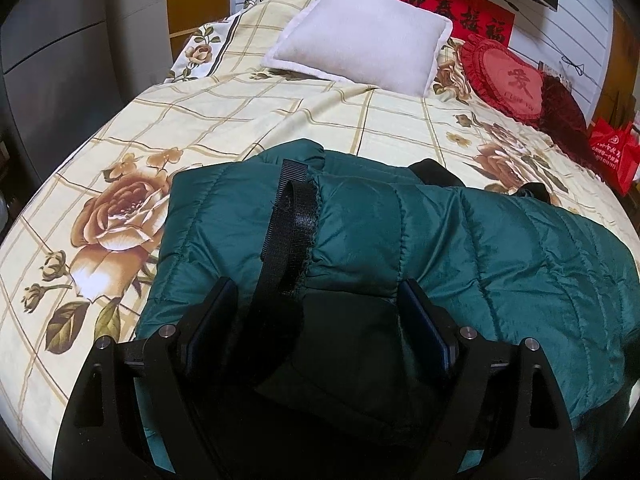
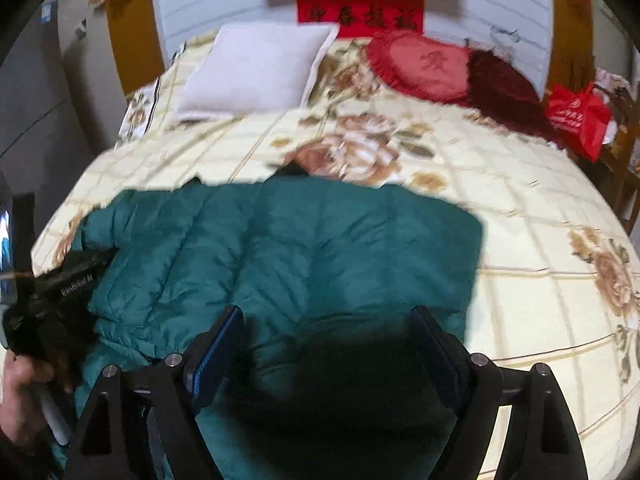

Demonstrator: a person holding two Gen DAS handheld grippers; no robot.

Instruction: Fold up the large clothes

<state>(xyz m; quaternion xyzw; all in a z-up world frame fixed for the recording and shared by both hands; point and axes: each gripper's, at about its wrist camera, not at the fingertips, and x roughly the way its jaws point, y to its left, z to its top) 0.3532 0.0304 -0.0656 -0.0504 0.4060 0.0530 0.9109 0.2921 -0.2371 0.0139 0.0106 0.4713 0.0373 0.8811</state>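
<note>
One dark green quilted puffer jacket is lying folded on a bed, sitting toward the near edge and about midway along it. Its shiny fabric is stitched into puffy horizontal channels, and one black woven strap, rough like hook-and-loop tape, is running down its upper layer. Black lining is peeking out at the jacket's far edge.

Two grippers are hovering over the jacket. Seen from the left wrist, the left gripper is holding its two black fingers wide apart, with blue pads facing inward; jacket fabric and the strap are lying between them, but the pads are not pressing on anything. Seen from the right wrist, the right gripper is likewise spreading its two fingers wide over the green fabric, gripping nothing. That view is blurred. At its left edge, a hand is holding the other gripper's handle.

One cream bedsheet with tan grid lines and large brown roses is covering the bed. Three cushions are resting along the far edge: one square white fluffy pillow, one red heart-shaped ruffled cushion, and one dark maroon shaggy cushion. One red banner with dark characters is hanging on the wall behind. One red bag is standing beyond the far right corner.
</note>
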